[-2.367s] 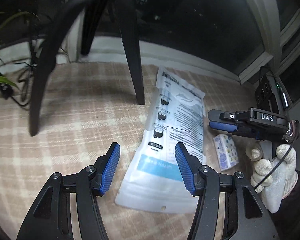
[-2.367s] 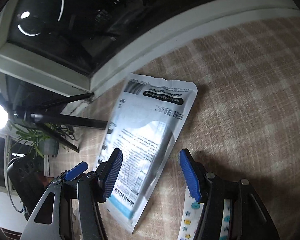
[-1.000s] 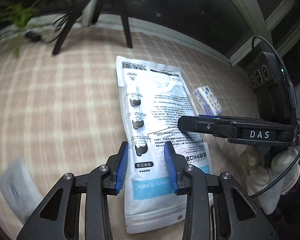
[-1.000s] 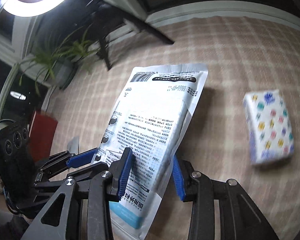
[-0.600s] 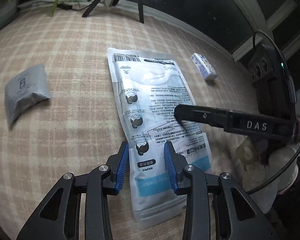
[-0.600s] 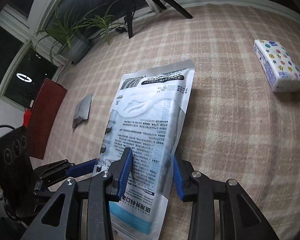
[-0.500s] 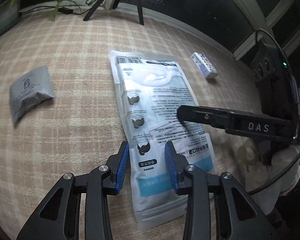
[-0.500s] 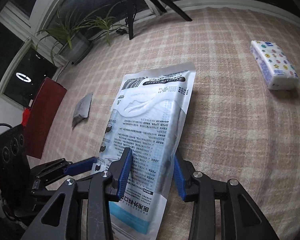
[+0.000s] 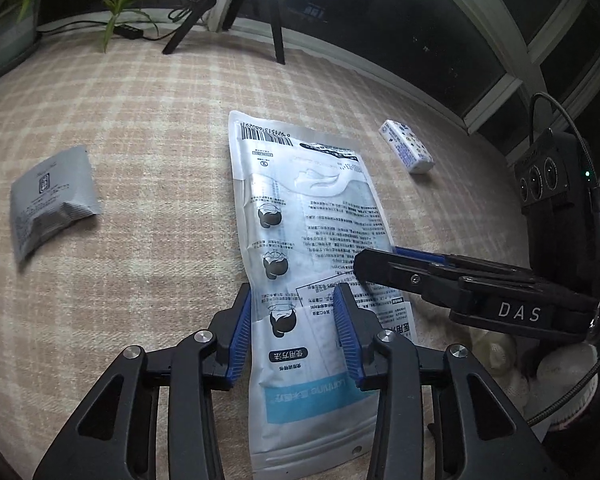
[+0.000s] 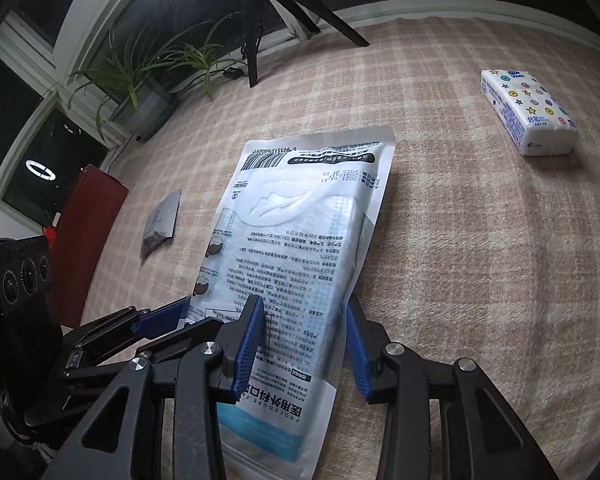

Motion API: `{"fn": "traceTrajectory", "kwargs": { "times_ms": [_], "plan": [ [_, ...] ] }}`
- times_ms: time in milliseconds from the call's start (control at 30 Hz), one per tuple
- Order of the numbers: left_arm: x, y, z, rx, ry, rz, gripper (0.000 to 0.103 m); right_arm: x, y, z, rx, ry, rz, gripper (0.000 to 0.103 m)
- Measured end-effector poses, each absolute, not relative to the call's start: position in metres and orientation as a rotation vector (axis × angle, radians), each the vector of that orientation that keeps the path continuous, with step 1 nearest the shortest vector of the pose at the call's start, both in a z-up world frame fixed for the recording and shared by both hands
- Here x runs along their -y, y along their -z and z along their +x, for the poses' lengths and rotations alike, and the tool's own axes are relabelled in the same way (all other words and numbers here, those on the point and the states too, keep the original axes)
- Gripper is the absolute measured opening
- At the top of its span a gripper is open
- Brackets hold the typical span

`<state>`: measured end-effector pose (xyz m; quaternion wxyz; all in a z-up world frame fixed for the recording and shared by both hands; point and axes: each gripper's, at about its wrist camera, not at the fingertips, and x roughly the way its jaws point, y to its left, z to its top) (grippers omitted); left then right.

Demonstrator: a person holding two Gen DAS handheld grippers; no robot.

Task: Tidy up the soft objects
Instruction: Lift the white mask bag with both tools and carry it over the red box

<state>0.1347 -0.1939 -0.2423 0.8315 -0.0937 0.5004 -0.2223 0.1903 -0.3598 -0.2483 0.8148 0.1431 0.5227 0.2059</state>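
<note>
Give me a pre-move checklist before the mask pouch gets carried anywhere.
1. Left gripper gripping the mask pouch: ok, pads at both edges.
2. Right gripper gripping the pouch: ok.
3. Pouch clear of the checked cloth: cannot tell.
4. Tissue pack out of the way: ok, off to the right.
5. Grey sachet out of the way: ok, off to the left.
6. Pouch sealed: cannot tell.

The cloth (image 9: 148,184) is beige and cream plaid. The mask bag (image 9: 300,216) is white with black print, a black barcode and a light blue band. The tissue pack (image 10: 528,120) is white with coloured stars and dots. The pouch (image 9: 50,200) is plain grey. Both grippers — left gripper (image 9: 296,334), right gripper (image 10: 304,344) — are black with blue pads (image 9: 242,332).
</note>
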Motion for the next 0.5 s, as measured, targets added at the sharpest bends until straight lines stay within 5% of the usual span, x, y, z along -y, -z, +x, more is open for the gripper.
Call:
{"fn": "traceTrajectory", "kwargs": {
  "times_ms": [133, 500],
  "plan": [
    [0.185, 0.232, 0.130, -1.027, 0.452, -0.212, 0.027, 0.358, 0.240, 0.186, -1.099, -0.440, 0.330, 0.036],
    [0.150, 0.174, 0.108, -0.887, 0.403, -0.194, 0.026, 0.322, 0.185, 0.174, -1.000, -0.492, 0.320, 0.036]
  ]
}}
